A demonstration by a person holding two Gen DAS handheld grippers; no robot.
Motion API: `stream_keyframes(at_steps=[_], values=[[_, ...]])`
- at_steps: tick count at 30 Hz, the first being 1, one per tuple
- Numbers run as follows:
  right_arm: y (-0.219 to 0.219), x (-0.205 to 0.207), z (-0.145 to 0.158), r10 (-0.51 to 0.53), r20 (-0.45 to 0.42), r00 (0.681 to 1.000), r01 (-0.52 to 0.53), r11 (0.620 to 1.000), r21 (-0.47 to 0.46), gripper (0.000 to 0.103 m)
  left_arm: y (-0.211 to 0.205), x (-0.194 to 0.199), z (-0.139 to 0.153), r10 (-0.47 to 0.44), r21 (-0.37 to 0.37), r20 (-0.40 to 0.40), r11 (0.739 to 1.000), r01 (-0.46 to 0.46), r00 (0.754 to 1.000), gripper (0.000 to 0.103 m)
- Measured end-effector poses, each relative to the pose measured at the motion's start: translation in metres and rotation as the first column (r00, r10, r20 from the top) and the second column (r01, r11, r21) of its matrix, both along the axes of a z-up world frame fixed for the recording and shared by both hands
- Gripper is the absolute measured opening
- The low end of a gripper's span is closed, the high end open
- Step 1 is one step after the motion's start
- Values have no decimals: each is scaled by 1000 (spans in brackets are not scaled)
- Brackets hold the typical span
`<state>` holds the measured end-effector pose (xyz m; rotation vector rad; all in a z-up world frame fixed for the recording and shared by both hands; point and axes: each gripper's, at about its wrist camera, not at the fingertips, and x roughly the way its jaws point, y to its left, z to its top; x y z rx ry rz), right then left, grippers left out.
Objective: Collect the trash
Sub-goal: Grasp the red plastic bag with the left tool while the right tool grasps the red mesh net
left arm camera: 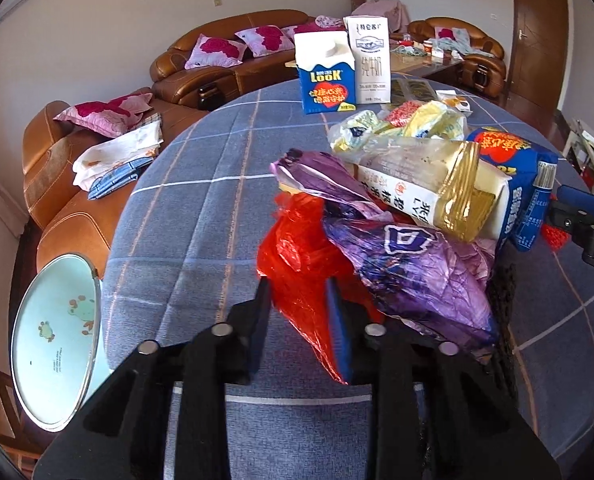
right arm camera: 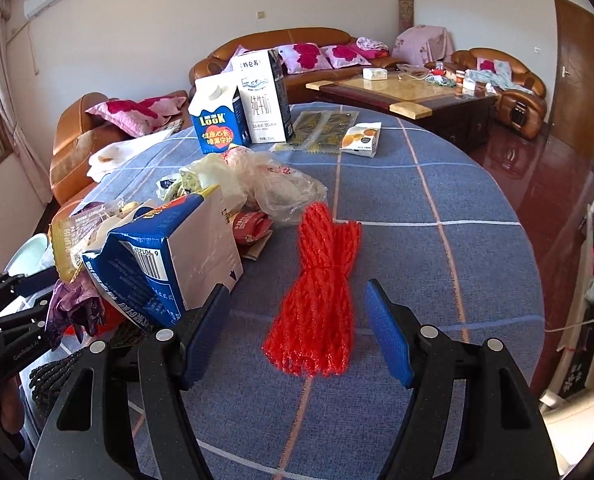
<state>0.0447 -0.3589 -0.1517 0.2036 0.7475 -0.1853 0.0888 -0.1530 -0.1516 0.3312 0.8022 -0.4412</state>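
Two grippers: your left gripper (left arm camera: pixel 303 312) pinches the red plastic bag (left arm camera: pixel 297 256) at the trash pile's edge; your right gripper (right arm camera: pixel 297 320) gapes wide, empty, around the red mesh net (right arm camera: pixel 319 296) on the tablecloth (right arm camera: pixel 477 280).

Crinkled glossy red plastic bag (left arm camera: pixel 297 264), matt woven tablecloth (left arm camera: pixel 201 216), rough red mesh netting (right arm camera: pixel 321 292).

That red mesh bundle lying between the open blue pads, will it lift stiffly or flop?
The red mesh bundle probably flops: it's thin netting, tied only mid-length. It looks light. Its loose ends may snag on the tablecloth.
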Motion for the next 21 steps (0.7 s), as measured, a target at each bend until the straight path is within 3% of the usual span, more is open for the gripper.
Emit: stream_keyframes(at_steps=[1,3,6,15,21], values=[[0,2,-2,10,-17,1000,-10,1000,7,61,-2,-1,-1,-12,2,3,1000,12,1000,3],[1,6,-7,34,-43,998,-33,999,23,25,-4,-7,2,-27,15,34,1000,26,999,2],[2,3,-7,44,-35,998,-43,999,28,13,0,-13,14,-23,9,84,1000,23,996,1],[2,-18,11,9,65,998,-8,1000,-4,10,29,-29,70,50,-45,251,998,-40,967,1],[7,-29,33,10,135,991,-7,1000,-28,10,49,-28,87,107,-89,276,992,-86,955,1]])
